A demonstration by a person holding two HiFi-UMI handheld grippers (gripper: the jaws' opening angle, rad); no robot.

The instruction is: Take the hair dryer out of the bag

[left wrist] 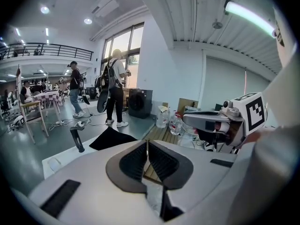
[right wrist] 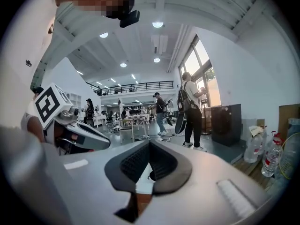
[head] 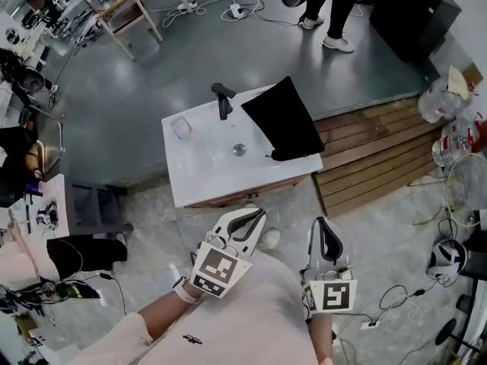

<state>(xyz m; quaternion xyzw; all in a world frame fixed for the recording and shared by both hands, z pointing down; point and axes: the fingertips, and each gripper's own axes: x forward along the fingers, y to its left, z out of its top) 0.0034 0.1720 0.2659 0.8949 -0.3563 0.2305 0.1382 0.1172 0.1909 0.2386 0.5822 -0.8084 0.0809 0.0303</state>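
The black hair dryer (head: pixel 222 99) stands upright on the white table (head: pixel 205 169), out of the bag and just left of it. The black bag (head: pixel 283 119) lies flat on the table's far right part. Both grippers are held close to my body, well short of the table's near edge and touching nothing. My left gripper (head: pixel 255 215) has its jaws shut and empty. My right gripper (head: pixel 325 226) is also shut and empty. In the left gripper view the hair dryer (left wrist: pixel 77 138) and the bag (left wrist: pixel 111 138) show beyond the shut left gripper (left wrist: pixel 147 146).
A small clear cup (head: pixel 181 128) and a round metal object (head: pixel 240 150) sit on the table. A wooden platform (head: pixel 380 154) lies to the right, with water bottles (head: pixel 437 101) behind it. A person (head: pixel 331 10) stands beyond the table. Cables run over the floor.
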